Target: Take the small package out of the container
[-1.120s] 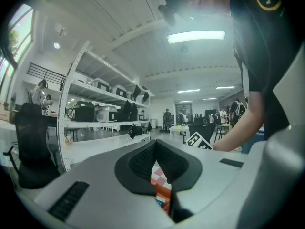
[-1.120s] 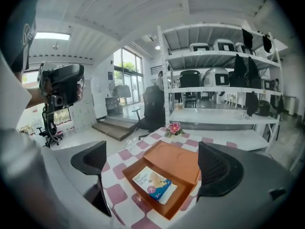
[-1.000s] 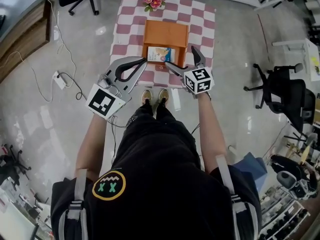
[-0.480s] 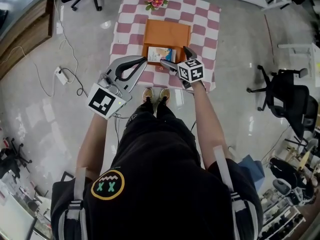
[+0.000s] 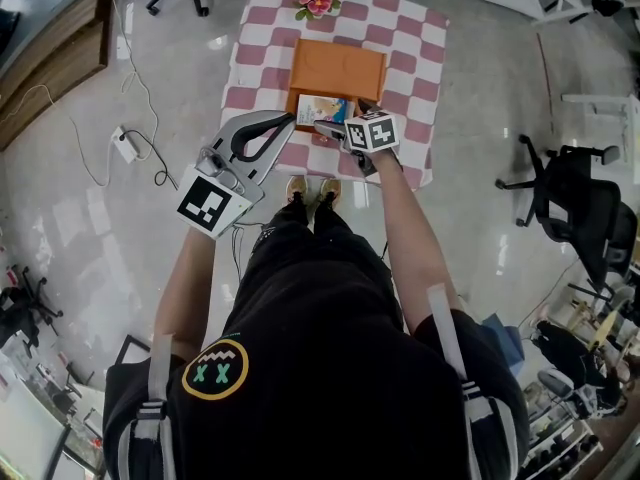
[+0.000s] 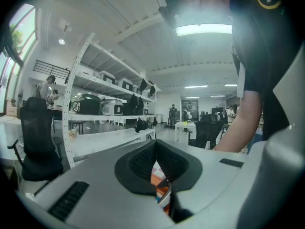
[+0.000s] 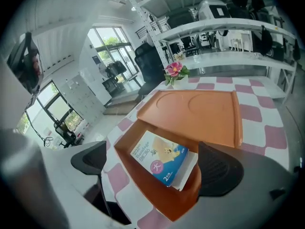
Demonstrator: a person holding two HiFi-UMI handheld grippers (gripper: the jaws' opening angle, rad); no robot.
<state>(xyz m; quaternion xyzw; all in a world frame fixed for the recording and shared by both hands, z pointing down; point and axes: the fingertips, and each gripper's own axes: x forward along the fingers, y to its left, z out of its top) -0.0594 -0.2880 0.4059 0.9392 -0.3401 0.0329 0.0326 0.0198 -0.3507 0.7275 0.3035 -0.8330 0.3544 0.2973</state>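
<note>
An orange container (image 5: 345, 93) sits on the checkered table (image 5: 263, 28), its lid (image 7: 200, 111) folded open behind it. Inside lies the small package (image 7: 161, 158), a white and blue box, also seen from the head view as the package (image 5: 322, 110). My right gripper (image 5: 342, 120) hovers at the container's near edge, open; in the right gripper view the right gripper (image 7: 153, 162) has one dark pad on each side of the package, and neither touches it. Left of the table's front, my left gripper (image 5: 287, 119) is shut with nothing in it; its pads (image 6: 164, 163) meet.
A pink flower (image 5: 313, 0) stands at the table's far edge. The person's feet are at the table's near edge. Office chairs (image 5: 575, 203) stand to the right, and a power strip with cable (image 5: 125, 146) lies on the floor to the left.
My right gripper has moved forward from the table's near edge to the container, its jaws now around the package. The left gripper has stayed put.
</note>
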